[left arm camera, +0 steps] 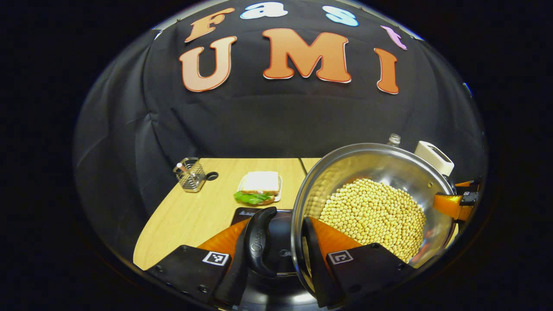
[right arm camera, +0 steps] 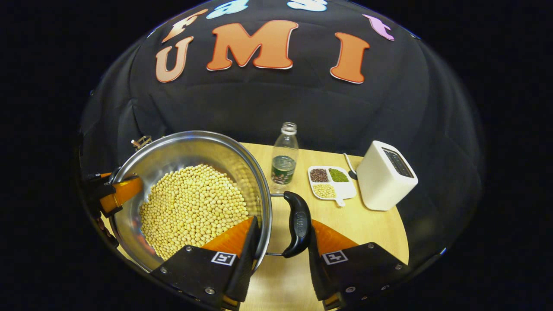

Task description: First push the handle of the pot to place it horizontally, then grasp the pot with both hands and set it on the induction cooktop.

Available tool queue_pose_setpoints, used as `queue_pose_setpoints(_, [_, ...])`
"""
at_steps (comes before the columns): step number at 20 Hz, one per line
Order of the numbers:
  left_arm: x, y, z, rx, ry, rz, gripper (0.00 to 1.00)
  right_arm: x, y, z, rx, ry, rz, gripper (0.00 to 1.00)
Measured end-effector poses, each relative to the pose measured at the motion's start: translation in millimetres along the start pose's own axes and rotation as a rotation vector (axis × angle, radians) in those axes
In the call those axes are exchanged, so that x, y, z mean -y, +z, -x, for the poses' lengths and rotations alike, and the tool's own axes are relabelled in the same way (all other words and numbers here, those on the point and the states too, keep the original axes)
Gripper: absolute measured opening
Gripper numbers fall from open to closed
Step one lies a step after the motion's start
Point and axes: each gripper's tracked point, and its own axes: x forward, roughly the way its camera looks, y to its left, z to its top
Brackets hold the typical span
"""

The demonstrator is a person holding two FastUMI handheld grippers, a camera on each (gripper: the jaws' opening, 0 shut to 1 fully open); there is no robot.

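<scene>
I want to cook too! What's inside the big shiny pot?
The pot is full of small yellow beans. They cover its bottom, so nothing underneath them can be seen.

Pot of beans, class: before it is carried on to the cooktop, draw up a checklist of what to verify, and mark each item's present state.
1. Left tool straddles its pot handle and rim: ok.
2. Right tool straddles its handle and rim: ok.
3. Both fingers pressing firmly on each side: cannot tell.
4. Pot level: not ok, it looks tilted.
5. Beans inside the pot: ok.
6. Cooktop beneath the pot: cannot tell, only a dark edge shows.
</scene>
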Motion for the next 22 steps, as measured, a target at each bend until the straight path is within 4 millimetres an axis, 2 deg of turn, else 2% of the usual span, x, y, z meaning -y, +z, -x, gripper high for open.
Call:
queue_pose_setpoints(1, [-10, 0, 2, 0.0, 0.011, 0.004, 0.68, -8, 1, -2, -0.003, 0.011, 0.007, 0.58])
queue_pose_setpoints(2, [-19, -1, 3, -0.001, 0.022, 0.001, 0.65, -15, 2, -1, -0.002, 0.02, 0.011, 0.53])
queue_pose_setpoints(3, [-27, -1, 4, -0.002, 0.031, -0.001, 0.69, -24, 4, -3, -0.003, 0.028, 0.017, 0.58])
queue_pose_setpoints(4, [-36, -2, 5, -0.006, 0.041, 0.0, 0.69, -34, 6, -5, -0.006, 0.036, 0.019, 0.53])
queue_pose_setpoints(5, [-44, -3, 6, -0.011, 0.048, 0.001, 0.69, -42, 6, -5, -0.01, 0.043, 0.022, 0.58])
queue_pose_setpoints(7, [-59, -5, 6, -0.019, 0.059, 0.004, 0.69, -55, 8, -6, -0.009, 0.055, 0.028, 0.58])
queue_pose_setpoints(8, [-57, -3, 9, -0.021, 0.066, 0.006, 0.69, -60, 9, -8, -0.008, 0.061, 0.031, 0.58])
queue_pose_setpoints(9, [-56, -3, 11, -0.029, 0.071, 0.008, 0.69, -66, 9, -10, -0.011, 0.067, 0.035, 0.53])
queue_pose_setpoints(10, [-55, -4, 11, -0.033, 0.077, 0.007, 0.69, -72, 7, -13, -0.017, 0.074, 0.033, 0.53])
queue_pose_setpoints(11, [-54, -4, 11, -0.04, 0.082, 0.01, 0.65, -78, 6, -13, -0.023, 0.08, 0.041, 0.58])
queue_pose_setpoints(12, [-54, -5, 12, -0.045, 0.087, 0.014, 0.65, -82, 5, -14, -0.026, 0.083, 0.044, 0.53])
queue_pose_setpoints(13, [-54, -5, 12, -0.05, 0.09, 0.018, 0.69, -87, 4, -15, -0.028, 0.085, 0.05, 0.58])
queue_pose_setpoints(18, [-54, -7, 12, -0.086, 0.085, 0.026, 0.69, -88, -2, -19, -0.063, 0.087, 0.06, 0.58])
queue_pose_setpoints(19, [-55, -8, 11, -0.096, 0.083, 0.029, 0.65, -90, -2, -19, -0.063, 0.083, 0.064, 0.58])
queue_pose_setpoints(20, [-54, -9, 12, -0.097, 0.081, 0.031, 0.69, -91, -4, -22, -0.064, 0.08, 0.062, 0.58])
queue_pose_setpoints(22, [-54, -11, 11, -0.102, 0.079, 0.032, 0.69, -93, -7, -24, -0.07, 0.077, 0.063, 0.58])
